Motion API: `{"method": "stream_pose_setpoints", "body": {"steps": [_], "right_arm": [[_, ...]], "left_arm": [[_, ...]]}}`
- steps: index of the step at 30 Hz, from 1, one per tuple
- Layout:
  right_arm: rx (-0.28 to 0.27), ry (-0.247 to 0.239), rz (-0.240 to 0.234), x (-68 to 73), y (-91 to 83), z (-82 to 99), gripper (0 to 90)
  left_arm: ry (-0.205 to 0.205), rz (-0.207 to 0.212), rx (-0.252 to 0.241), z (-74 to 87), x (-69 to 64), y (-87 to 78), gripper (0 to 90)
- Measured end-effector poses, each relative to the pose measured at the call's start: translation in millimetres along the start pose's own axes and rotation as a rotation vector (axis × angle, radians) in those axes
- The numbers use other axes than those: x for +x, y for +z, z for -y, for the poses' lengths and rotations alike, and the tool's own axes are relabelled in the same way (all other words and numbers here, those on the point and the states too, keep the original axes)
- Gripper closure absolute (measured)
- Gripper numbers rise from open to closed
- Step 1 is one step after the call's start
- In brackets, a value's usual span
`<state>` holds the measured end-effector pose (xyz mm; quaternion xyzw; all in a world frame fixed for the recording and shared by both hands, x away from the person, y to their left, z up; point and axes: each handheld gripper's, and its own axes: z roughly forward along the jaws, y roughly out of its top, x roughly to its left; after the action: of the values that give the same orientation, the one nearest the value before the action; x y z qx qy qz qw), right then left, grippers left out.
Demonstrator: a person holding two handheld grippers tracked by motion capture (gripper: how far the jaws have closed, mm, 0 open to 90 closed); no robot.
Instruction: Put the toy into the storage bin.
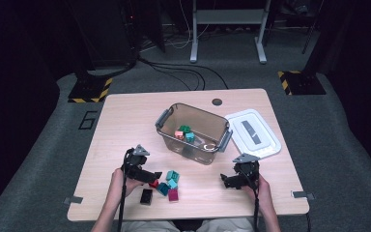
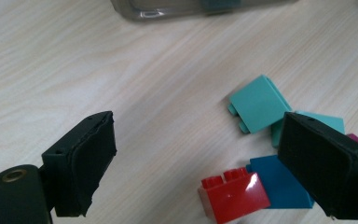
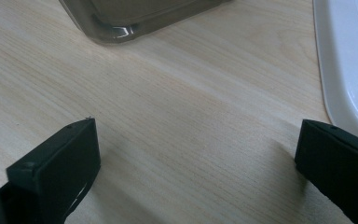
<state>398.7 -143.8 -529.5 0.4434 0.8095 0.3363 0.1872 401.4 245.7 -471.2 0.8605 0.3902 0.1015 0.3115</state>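
A small heap of bricks lies near the table's front edge: a red brick [image 1: 153,183], two teal bricks [image 1: 172,176], a blue brick [image 1: 163,188], a magenta brick [image 1: 173,195] and a black brick [image 1: 146,196]. My left gripper [image 1: 155,177] hovers low at the heap's left side, open. In the left gripper view the left gripper [image 2: 198,149] has bare table between its jaws, and the red brick [image 2: 233,192] sits just inside its right jaw, untouched. The blue brick [image 2: 279,184] and teal bricks [image 2: 258,103] lie beside it. My right gripper [image 1: 225,180] rests open over bare wood [image 3: 196,154].
A clear plastic bin [image 1: 166,121] with grey handles stands mid-table, holding several small bricks. Its white lid [image 1: 270,145] lies flat to the right; the lid's edge [image 3: 349,70] and the bin's corner [image 3: 121,18] are close ahead of the right gripper.
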Motion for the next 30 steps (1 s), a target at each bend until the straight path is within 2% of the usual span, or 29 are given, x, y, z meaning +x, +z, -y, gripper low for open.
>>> {"method": "stream_pose_setpoints", "body": {"steps": [10,18,19,25,28,30], "right_arm": [[0.0,0.0,0.0,0.0,0.0,0.0,0.0],[0.0,0.001,0.001,0.1,0.0,0.0,0.0],[0.0,0.001,0.001,0.1,0.0,0.0,0.0],[0.0,0.001,0.001,0.1,0.0,0.0,0.0],[0.0,0.001,0.001,0.1,0.0,0.0,0.0],[0.0,0.001,0.001,0.1,0.0,0.0,0.0]], "left_arm": [[-0.016,-0.006,0.008,14.5,-5.4,-2.8,11.0],[-0.032,0.01,0.024,23.6,-12.1,-3.7,11.5],[-0.023,0.017,0.025,24.8,-13.0,-3.8,13.2],[-0.027,0.026,0.036,29.3,-16.3,-0.6,18.2],[-0.028,0.048,0.038,33.6,-14.7,2.2,25.1],[-0.032,0.046,0.043,35.6,-14.4,5.0,29.8]]}}
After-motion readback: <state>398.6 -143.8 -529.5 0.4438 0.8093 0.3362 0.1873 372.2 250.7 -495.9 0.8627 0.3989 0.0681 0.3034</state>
